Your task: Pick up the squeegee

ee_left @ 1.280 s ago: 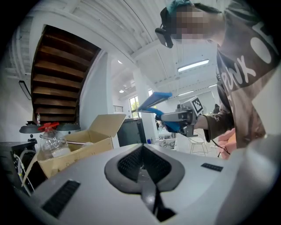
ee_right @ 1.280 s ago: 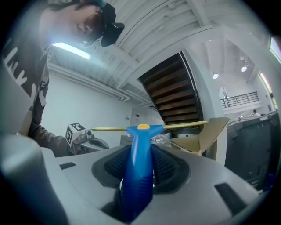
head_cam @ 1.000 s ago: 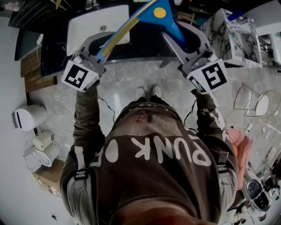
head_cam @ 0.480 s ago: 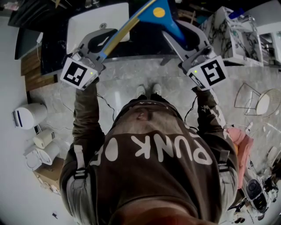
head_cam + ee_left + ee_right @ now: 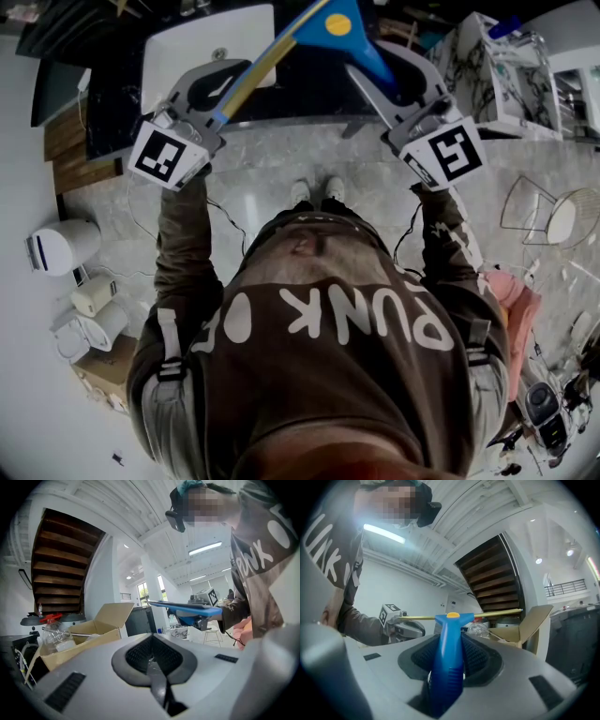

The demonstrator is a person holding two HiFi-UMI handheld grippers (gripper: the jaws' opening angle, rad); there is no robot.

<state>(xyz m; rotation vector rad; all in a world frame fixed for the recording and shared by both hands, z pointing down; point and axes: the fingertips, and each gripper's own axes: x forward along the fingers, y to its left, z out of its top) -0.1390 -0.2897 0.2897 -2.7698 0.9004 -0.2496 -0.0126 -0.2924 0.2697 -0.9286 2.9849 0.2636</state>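
Note:
My right gripper (image 5: 380, 80) is shut on the blue handle (image 5: 447, 667) of the squeegee (image 5: 337, 26) and holds it up in the air in front of the person's chest. The squeegee's brass blade bar (image 5: 262, 66) runs from its blue head down to the left and crosses over my left gripper (image 5: 217, 89). In the left gripper view the left gripper (image 5: 152, 656) has its pads together with nothing between them, and the squeegee (image 5: 187, 607) hangs farther off with the right gripper (image 5: 206, 620) below it. Whether the bar touches the left gripper I cannot tell.
A white sink (image 5: 202, 52) sits in a dark counter (image 5: 300, 98) just beyond both grippers. An open cardboard box (image 5: 89, 634) and a clear bottle with a red cap (image 5: 54, 632) stand under a wooden staircase (image 5: 65, 564). A wire chair (image 5: 548, 220) stands at the right.

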